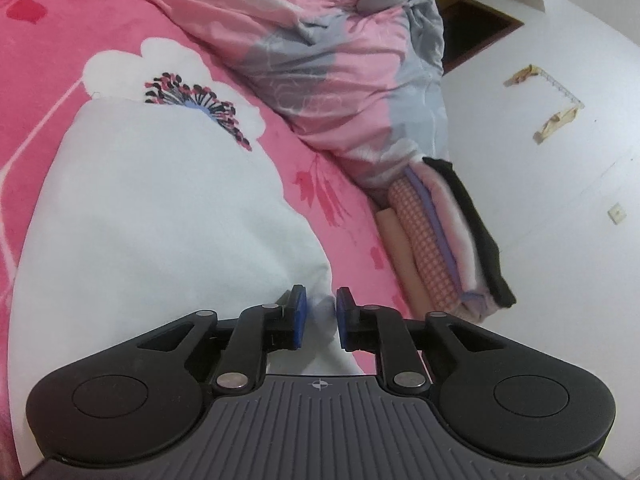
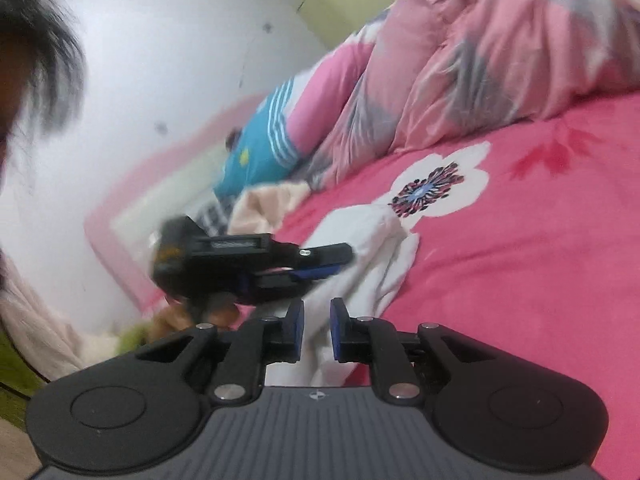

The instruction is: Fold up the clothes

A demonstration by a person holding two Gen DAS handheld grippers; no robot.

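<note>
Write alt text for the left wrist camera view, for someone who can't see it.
The left gripper has its blue pads slightly apart around a fold of white garment on a pink floral bedsheet. Beyond lie a rumpled pink-grey quilt and a stack of folded clothes.

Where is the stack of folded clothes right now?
In the left wrist view, the stack of folded clothes sits at the right, on the pink bedsheet's edge against the white wall, just below the crumpled pink and grey quilt.

garment [image 1: 160, 220]: plain white
sheet [image 1: 80, 20]: pink, white flowers
quilt [image 1: 340, 60]: pink and grey
pads [image 1: 301, 316]: blue
</note>
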